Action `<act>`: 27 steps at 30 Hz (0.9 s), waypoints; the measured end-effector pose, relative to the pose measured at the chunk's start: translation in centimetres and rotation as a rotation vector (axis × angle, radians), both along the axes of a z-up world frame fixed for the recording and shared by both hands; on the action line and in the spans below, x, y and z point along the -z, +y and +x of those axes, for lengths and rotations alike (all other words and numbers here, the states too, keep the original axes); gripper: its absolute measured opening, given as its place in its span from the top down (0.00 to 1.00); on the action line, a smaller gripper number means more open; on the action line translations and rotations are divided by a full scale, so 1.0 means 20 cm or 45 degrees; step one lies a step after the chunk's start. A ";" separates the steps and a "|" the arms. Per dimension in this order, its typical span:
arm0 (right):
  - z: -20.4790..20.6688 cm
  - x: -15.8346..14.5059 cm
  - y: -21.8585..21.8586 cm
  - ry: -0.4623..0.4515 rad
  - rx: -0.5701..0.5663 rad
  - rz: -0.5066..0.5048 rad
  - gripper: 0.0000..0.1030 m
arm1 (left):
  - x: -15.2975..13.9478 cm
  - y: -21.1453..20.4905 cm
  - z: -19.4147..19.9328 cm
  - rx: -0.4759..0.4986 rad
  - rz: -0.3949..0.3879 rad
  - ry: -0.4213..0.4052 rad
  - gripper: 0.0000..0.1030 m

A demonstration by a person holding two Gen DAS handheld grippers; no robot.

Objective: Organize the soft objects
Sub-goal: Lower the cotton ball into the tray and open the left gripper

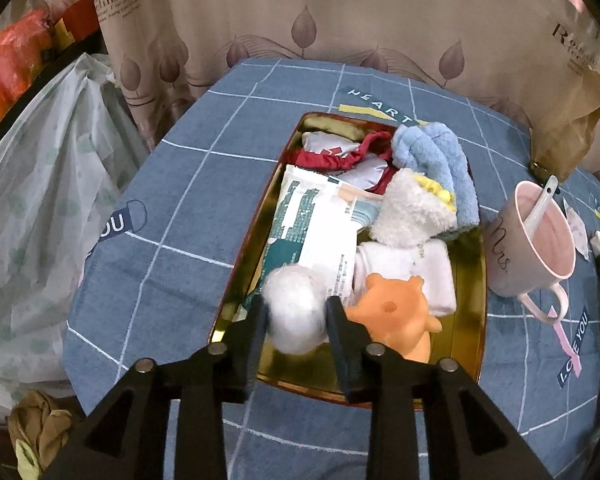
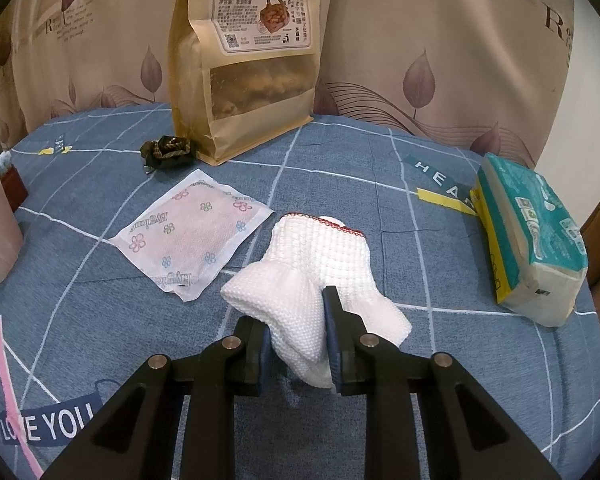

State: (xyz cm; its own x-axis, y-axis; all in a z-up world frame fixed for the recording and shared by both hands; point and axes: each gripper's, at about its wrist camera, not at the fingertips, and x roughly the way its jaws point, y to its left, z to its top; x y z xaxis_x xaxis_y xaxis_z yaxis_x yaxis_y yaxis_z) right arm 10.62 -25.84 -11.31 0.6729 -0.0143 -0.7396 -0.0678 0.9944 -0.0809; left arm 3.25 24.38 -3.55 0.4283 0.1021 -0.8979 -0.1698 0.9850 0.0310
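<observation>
Gold tray (image 1: 470,280) packed with blue towel (image 1: 444,160), white pack (image 1: 320,220), orange toy (image 1: 396,312). Left gripper (image 1: 296,312) loose around white ball (image 1: 296,312). Right gripper (image 2: 296,340) clamped tight on white glove (image 2: 320,264).

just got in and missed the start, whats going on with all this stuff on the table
A person with two handheld grippers is sorting soft things into a gold tray. The left gripper is over the tray with a white cotton ball between its jaws, beside an orange squishy toy. The right gripper is shut on a white knitted cloth lying on the blue tablecloth.
</observation>
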 end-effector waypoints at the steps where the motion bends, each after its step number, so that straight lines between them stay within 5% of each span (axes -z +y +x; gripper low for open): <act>1: 0.00 0.00 0.00 0.001 -0.001 -0.003 0.78 | -0.01 0.01 0.00 -0.002 0.004 -0.006 0.59; 14: 0.00 0.00 0.02 -0.005 0.000 -0.049 0.79 | -0.15 0.01 -0.04 -0.053 -0.029 -0.179 0.52; 27: -0.06 -0.16 -0.01 -0.035 0.021 0.051 0.83 | -0.07 0.00 -0.08 -0.123 0.085 -0.263 0.52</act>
